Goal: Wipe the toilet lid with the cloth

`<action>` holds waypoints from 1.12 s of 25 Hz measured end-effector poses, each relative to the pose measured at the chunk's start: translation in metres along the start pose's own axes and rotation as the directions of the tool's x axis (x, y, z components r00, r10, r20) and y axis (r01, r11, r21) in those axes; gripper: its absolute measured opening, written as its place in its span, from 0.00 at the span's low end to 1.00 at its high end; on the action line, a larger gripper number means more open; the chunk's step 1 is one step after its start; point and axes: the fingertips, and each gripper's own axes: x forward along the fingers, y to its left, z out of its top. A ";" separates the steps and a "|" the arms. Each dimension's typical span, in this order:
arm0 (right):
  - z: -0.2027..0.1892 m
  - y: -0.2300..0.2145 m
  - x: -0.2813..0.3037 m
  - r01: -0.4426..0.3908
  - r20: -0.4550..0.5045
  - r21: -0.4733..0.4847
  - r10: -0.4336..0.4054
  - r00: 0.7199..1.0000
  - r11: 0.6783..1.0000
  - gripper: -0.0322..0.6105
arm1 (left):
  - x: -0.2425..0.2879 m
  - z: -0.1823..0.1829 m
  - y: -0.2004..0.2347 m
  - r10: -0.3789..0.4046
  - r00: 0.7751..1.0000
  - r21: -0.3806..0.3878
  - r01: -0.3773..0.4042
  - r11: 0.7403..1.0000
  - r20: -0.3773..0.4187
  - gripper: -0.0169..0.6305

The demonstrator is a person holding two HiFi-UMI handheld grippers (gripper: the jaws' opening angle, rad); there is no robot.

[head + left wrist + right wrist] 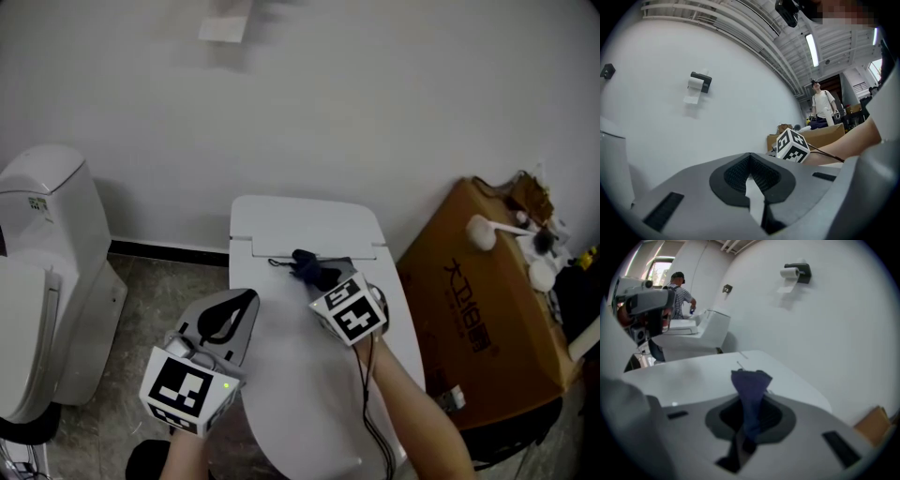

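Head view: the right gripper [325,281] pinches the dark blue cloth [307,266] at the toilet lid's [300,375] 12 o'clock end. The left gripper [246,298] hovers at the lid's 9 o'clock edge. Left gripper view: its jaws stand nearly together with nothing between them. Right gripper view: the jaws clamp the cloth, which bunches up above the lid. Wiping seems barely started, and most of the lid likely remains.

Cloth [306,263] partly behind right tongs [325,282]
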 end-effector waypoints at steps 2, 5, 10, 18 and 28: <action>0.004 0.006 0.003 -0.007 -0.003 -0.003 0.007 1.000 1.000 0.15 | -0.001 0.001 0.002 0.002 1.000 -0.004 -0.002 1.000 0.002 0.05; 0.009 0.016 0.006 -0.019 -0.016 -0.030 0.019 1.000 0.999 0.15 | -0.002 0.000 0.004 0.003 1.000 0.001 -0.003 1.000 0.004 0.05; 0.016 0.030 0.012 -0.026 -0.069 -0.157 0.016 0.997 0.987 0.15 | -0.005 0.000 0.014 0.022 1.000 0.001 -0.022 1.000 0.006 0.05; 0.037 0.058 0.023 -0.063 -0.133 -0.380 0.013 0.991 0.923 0.15 | -0.010 0.001 0.022 0.042 0.999 0.029 -0.043 0.999 0.008 0.05; 0.056 0.092 0.027 -0.135 -0.168 -0.571 0.046 0.985 0.810 0.15 | -0.021 0.007 0.030 0.076 0.997 0.030 -0.076 0.997 0.014 0.05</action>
